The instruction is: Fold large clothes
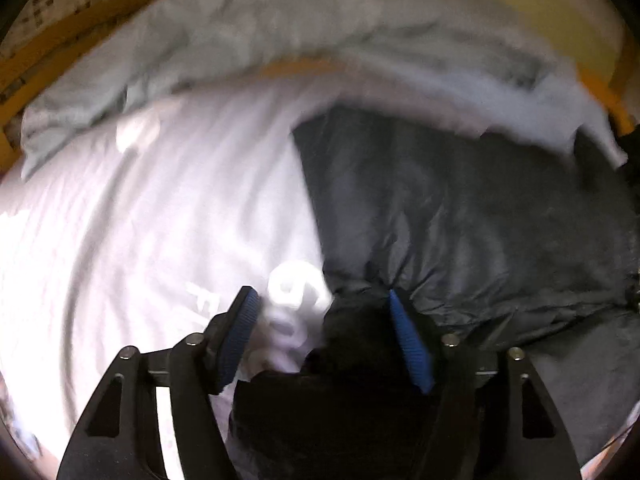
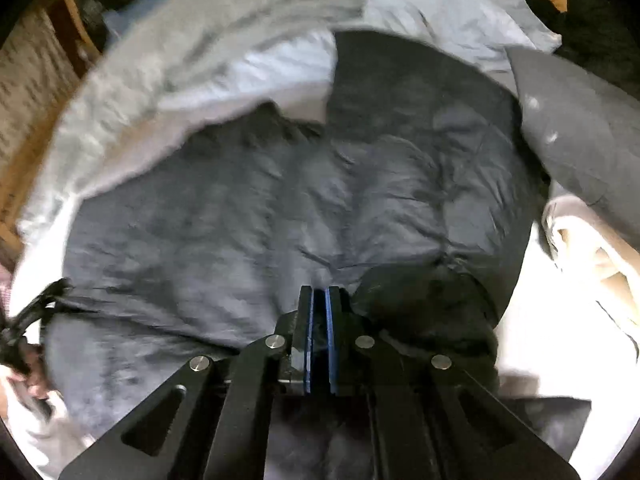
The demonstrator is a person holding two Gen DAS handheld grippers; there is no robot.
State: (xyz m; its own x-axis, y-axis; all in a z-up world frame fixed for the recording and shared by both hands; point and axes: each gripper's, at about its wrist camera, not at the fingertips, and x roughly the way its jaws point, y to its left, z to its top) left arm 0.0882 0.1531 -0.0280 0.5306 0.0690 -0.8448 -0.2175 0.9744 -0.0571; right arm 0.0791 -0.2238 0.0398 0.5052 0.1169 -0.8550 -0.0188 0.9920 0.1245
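Left wrist view: the dark jacket (image 1: 460, 216) is spread on the white sheet (image 1: 140, 220); the left gripper (image 1: 324, 300) gapes at its edge, gripping nothing. The right gripper (image 2: 320, 300) is pinched, probably on fabric. Next, the fold must be laid flat.

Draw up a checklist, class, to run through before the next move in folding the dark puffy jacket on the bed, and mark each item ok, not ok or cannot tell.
1. Right gripper shut on the jacket: ok, its pads are together with dark fabric between them.
2. Left gripper gripping the jacket: not ok, its jaws stand apart, with a dark bunch beside the right-hand pad.
3. Jacket lying flat: not ok, it is rumpled and bunched near both grippers.
4. Pale blanket off the jacket: not ok, it overlaps the far edge.
5. White sheet beside the jacket free: ok.
6. Sleeves' position: cannot tell.
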